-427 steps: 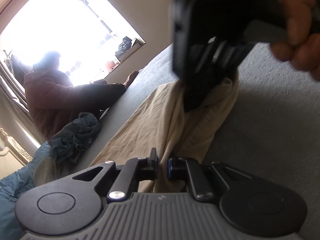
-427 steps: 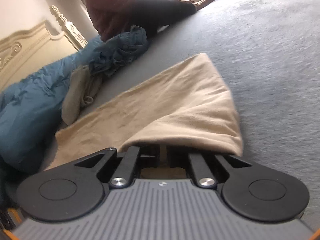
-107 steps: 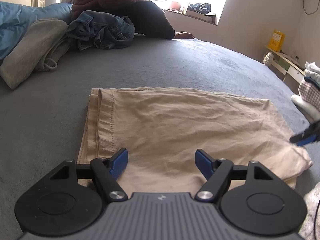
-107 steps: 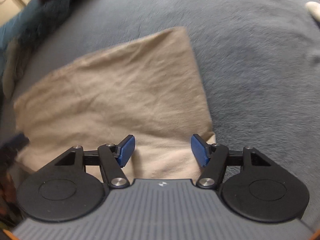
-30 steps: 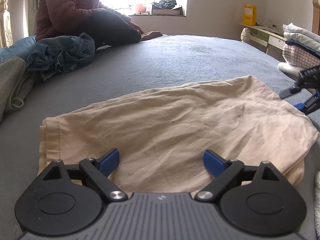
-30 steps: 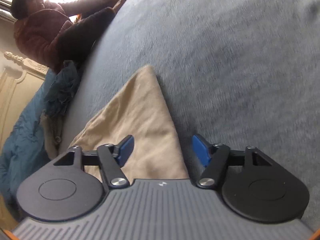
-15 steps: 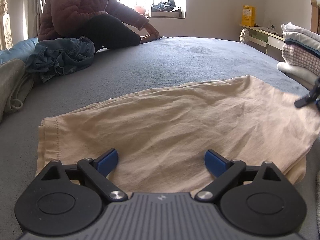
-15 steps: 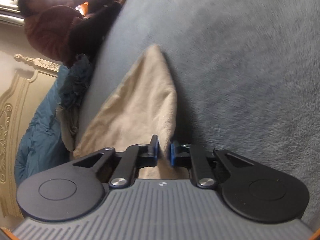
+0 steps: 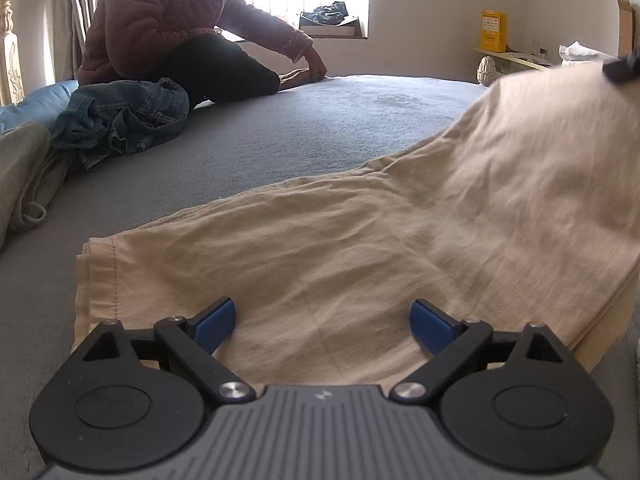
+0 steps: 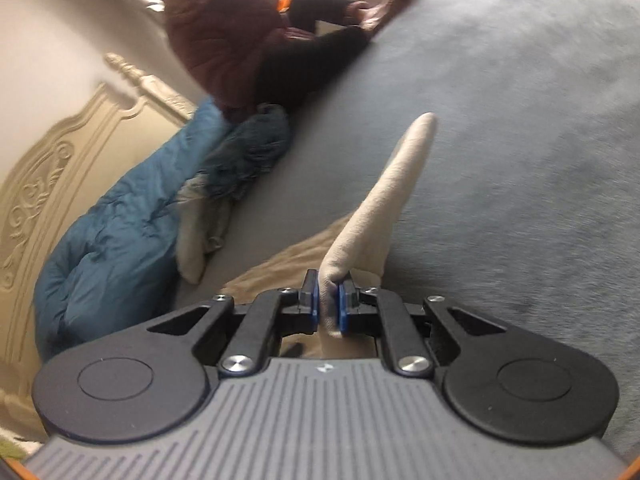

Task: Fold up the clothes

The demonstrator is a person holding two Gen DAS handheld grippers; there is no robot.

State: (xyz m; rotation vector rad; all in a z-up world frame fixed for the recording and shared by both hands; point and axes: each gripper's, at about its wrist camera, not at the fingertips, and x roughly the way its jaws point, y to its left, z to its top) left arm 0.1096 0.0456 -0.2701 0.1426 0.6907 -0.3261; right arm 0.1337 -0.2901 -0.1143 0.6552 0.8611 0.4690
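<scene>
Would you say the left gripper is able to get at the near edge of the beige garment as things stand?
Probably yes: the left gripper is open right over the beige garment, nothing lying between.

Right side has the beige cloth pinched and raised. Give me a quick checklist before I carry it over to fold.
1. Right gripper shut on cloth: ok, fabric is pinched between the pads.
2. Held end clear of the bed: ok, it rises at the right in the left wrist view.
3. Left gripper free: ok, open, over the near edge.
4. Hem end flat: ok.
5. Both layers caught: cannot tell.
6. Jeans outside the fold path: ok.
</scene>
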